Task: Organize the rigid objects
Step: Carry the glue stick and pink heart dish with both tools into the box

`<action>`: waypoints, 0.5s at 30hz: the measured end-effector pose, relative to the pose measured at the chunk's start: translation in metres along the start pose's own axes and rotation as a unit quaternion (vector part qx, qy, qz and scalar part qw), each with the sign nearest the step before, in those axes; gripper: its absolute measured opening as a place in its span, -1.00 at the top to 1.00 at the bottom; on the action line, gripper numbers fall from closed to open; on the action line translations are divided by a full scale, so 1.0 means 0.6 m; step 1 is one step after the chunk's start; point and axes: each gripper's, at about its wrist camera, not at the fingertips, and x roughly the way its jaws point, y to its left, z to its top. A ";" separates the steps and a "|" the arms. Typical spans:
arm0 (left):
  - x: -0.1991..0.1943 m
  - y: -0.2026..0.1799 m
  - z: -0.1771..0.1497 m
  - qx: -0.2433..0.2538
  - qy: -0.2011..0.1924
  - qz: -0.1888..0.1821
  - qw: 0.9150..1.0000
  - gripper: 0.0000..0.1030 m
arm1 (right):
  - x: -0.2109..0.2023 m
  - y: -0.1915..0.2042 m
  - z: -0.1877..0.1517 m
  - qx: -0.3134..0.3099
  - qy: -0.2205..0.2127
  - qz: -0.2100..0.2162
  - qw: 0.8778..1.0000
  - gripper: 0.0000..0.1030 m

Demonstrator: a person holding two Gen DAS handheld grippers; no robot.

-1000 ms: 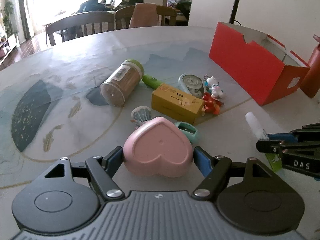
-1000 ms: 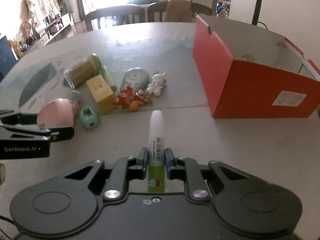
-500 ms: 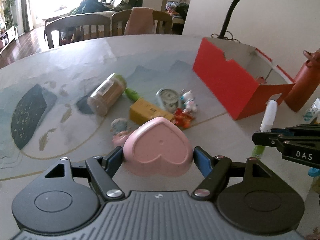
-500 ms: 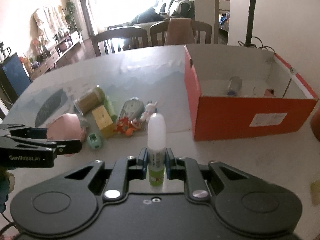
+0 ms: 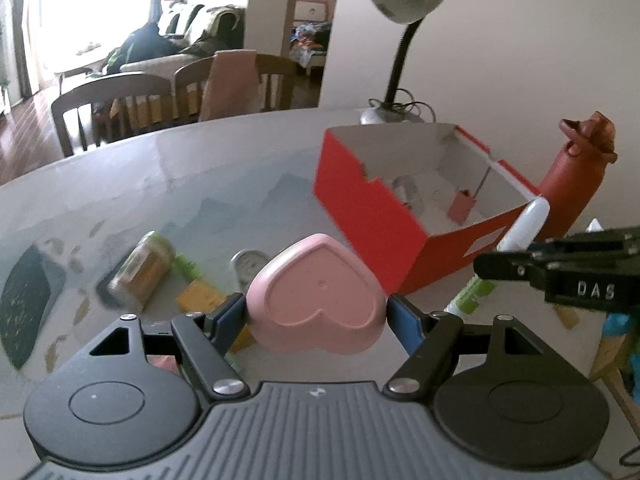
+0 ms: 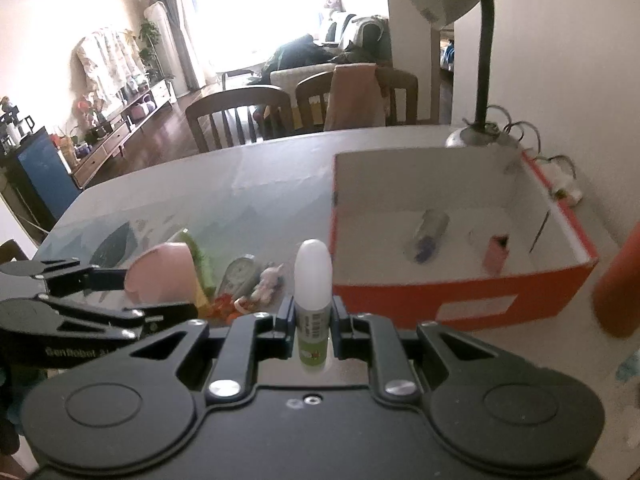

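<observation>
My left gripper (image 5: 316,312) is shut on a pink heart-shaped dish (image 5: 318,300), held upside down above the table. A white-capped glue stick (image 6: 313,280) with a green label stands upright in my right gripper (image 6: 312,316), which is shut on it. The open red box (image 5: 376,216) lies ahead and to the right of the heart; in the right wrist view the red box (image 6: 460,296) holds a small grey cylinder (image 6: 430,228) and a pink item (image 6: 496,252). The right gripper with the glue stick (image 5: 524,224) shows at the right edge of the left wrist view, the left gripper with the heart (image 6: 160,272) at the left of the right wrist view.
On the table to the left of the box lie a brown jar (image 5: 140,276), a yellow block (image 5: 200,296), a round tape dispenser (image 6: 240,276) and small toy figures (image 6: 268,280). A desk lamp (image 5: 404,12) stands behind the box, a brown-red bottle (image 5: 576,184) at its right. Chairs (image 6: 240,116) line the far side.
Both grippers have risen and moved toward the red box with their loads still held. The box's inside now shows, and the loose items lie lower and further behind.
</observation>
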 end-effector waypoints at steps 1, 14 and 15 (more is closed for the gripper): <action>0.003 -0.007 0.006 0.002 0.000 -0.002 1.000 -0.49 | -0.003 -0.008 0.007 -0.001 0.001 0.000 1.000 0.68; 0.055 -0.109 0.107 0.024 0.007 -0.034 0.999 -0.49 | -0.037 -0.129 0.097 0.002 -0.038 -0.024 0.999 0.68; 0.060 -0.117 0.114 0.027 0.008 -0.036 0.999 -0.49 | -0.035 -0.139 0.101 0.002 -0.039 -0.028 0.999 0.68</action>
